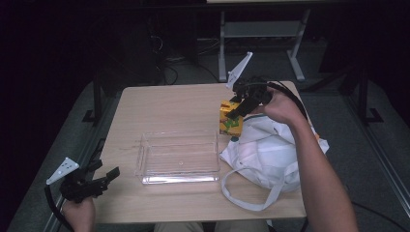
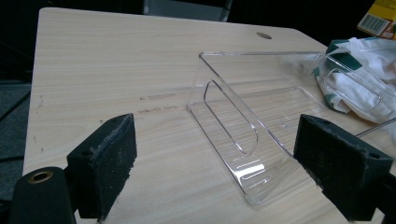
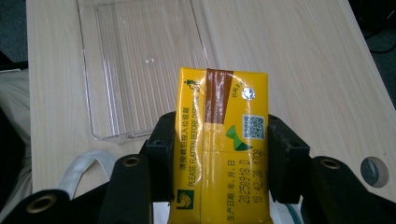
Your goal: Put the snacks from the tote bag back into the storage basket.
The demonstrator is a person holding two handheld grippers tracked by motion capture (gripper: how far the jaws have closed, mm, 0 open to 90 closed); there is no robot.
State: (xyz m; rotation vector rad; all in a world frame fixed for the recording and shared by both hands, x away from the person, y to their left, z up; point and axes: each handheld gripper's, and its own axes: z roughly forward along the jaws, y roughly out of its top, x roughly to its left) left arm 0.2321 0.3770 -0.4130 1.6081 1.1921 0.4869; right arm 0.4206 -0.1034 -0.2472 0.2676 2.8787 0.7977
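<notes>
A: Right gripper (image 3: 219, 154): jaws pressed on both narrow sides of the yellow drink carton (image 3: 222, 140). Firm hold, pads on the carton's lower half, its long axis running straight out between the jaws.

B: Where does the carton sit?

A: In the air, above the far rim of the white cloth bag (image 1: 270, 150), at the right of the counter (image 1: 164, 106). In the high view the carton (image 1: 230, 118) hangs just past the far right corner of the clear plastic tray (image 1: 178, 157).

B: So the tray lies which way from it?

A: Toward the person and to their left, slightly lower. The right gripper view looks along the carton at the tray (image 3: 140, 70), which is empty. Likely drop spot, in the observer's judgement.

B: Left gripper?

A: Left gripper (image 1: 89, 186) at the near left counter edge, jaws wide apart, nothing between them, facing the tray's (image 2: 261, 126) short end. The right hand is the nearer one to the carton by far.
</notes>
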